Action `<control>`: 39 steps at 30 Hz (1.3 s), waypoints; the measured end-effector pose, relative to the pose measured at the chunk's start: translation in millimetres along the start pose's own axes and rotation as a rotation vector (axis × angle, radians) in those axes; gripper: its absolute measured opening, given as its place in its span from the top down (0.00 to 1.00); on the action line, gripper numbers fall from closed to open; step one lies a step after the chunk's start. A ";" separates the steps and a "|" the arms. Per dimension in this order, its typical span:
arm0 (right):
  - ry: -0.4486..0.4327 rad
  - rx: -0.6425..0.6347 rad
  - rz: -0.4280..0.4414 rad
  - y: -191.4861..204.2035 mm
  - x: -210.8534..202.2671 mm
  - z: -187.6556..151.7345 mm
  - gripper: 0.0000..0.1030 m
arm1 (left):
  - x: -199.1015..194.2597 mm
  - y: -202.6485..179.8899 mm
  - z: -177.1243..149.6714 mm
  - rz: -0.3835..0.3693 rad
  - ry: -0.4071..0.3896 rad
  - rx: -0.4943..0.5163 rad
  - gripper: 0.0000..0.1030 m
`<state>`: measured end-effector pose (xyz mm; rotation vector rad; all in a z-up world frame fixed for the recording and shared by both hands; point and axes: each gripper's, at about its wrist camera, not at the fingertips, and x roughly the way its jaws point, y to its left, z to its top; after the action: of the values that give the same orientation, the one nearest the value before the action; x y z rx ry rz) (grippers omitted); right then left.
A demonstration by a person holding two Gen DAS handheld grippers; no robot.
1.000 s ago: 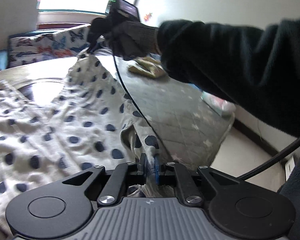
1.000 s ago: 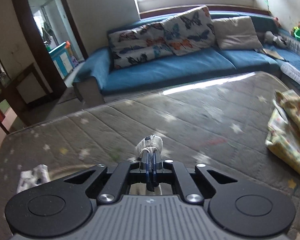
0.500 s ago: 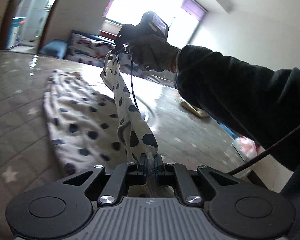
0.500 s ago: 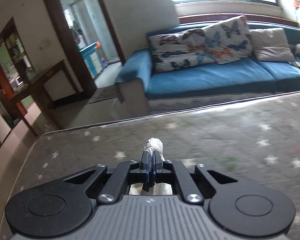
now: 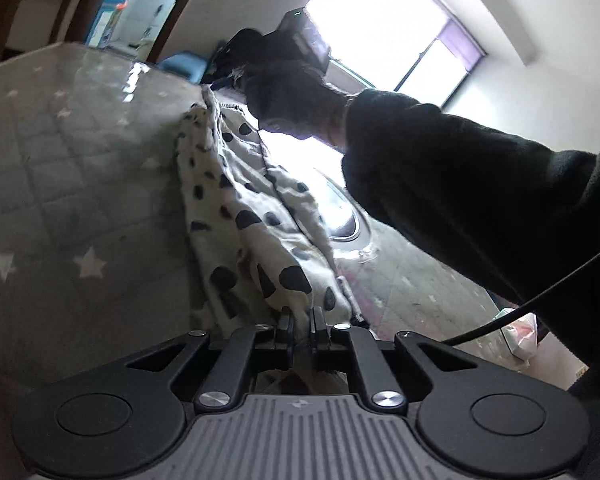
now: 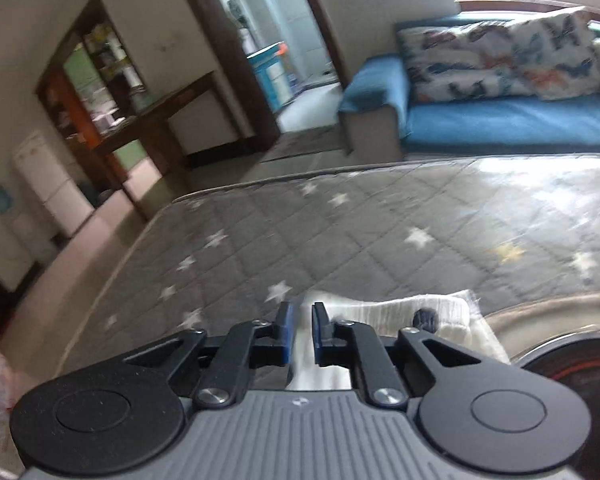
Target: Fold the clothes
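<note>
A white garment with dark polka dots (image 5: 252,216) stretches over the grey star-quilted mattress (image 5: 60,184). My left gripper (image 5: 300,314) is shut on its near end. The right gripper shows in the left wrist view (image 5: 224,80), held by a gloved hand, at the garment's far end. In the right wrist view my right gripper (image 6: 300,312) has its jaws a little apart, with white cloth (image 6: 400,312) lying between and beside them on the mattress (image 6: 340,232).
A blue sofa (image 6: 500,120) with butterfly cushions stands beyond the mattress. A doorway and a dark wooden desk (image 6: 160,112) are at the left. A round metal-rimmed object (image 6: 560,320) lies at the right. The person's dark sleeve (image 5: 480,200) crosses the left wrist view.
Both grippers swung left with the garment, folding it over. The right gripper's jaws have parted slightly and the cloth now lies on the mattress.
</note>
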<state>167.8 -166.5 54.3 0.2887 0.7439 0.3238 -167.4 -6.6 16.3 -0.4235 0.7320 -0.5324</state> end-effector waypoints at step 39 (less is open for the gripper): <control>-0.023 -0.076 -0.170 -79.3 -3.4 9.7 0.93 | 12.3 6.6 -1.4 0.080 0.055 -0.023 0.91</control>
<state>186.9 -241.4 34.0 0.1558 0.7270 0.1873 -158.7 -8.9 5.5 -0.4002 0.8054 -0.4620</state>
